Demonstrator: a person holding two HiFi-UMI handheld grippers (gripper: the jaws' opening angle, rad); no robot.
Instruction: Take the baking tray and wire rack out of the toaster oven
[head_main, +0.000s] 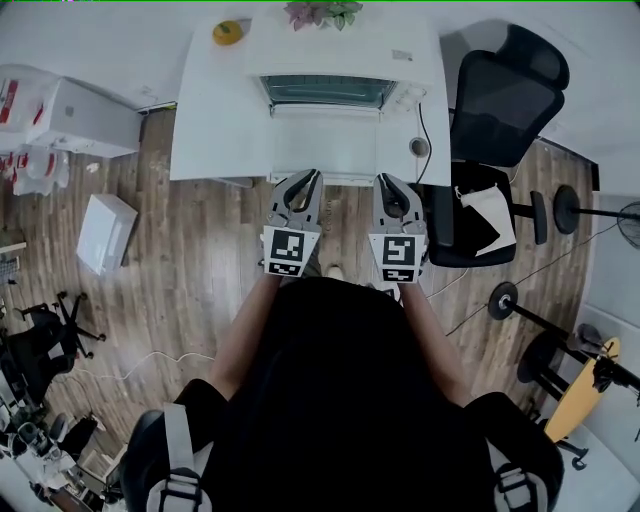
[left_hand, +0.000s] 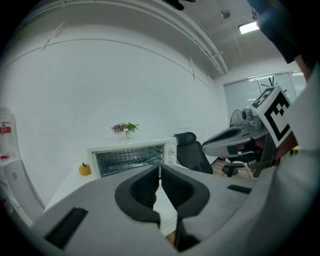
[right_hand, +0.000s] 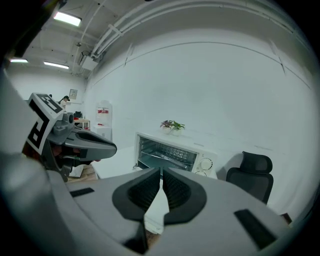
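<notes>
**Head view: both grippers shut and empty, short of the open toaster oven**

Nearest the camera was the person's dark top, with both forearms reaching forward. The left gripper (head_main: 308, 178) and the right gripper (head_main: 388, 182) were held side by side above the wooden floor (head_main: 200, 270), just short of the near edge of the white counter (head_main: 215, 110). In the left gripper view the left gripper (left_hand: 160, 172) had its ribbed pads pressed together with nothing between them. The right gripper (right_hand: 161, 175) looked the same in its own view, closed and empty.

Nothing stood between the grippers and the toaster oven (head_main: 325, 92), which sat at the back of the counter with its front open. The wire rack (right_hand: 157, 154) showed inside as thin bars. The baking tray could not be told apart from the rack.

A small potted plant (head_main: 322, 12) stood on top of the oven and a small orange fruit (head_main: 228, 32) lay on the counter to its left. A black office chair (head_main: 500, 100) stood beside the counter on the right, and a white box (head_main: 105, 232) lay on the floor to the left. Behind everything rose a plain white wall (right_hand: 210, 85).
</notes>
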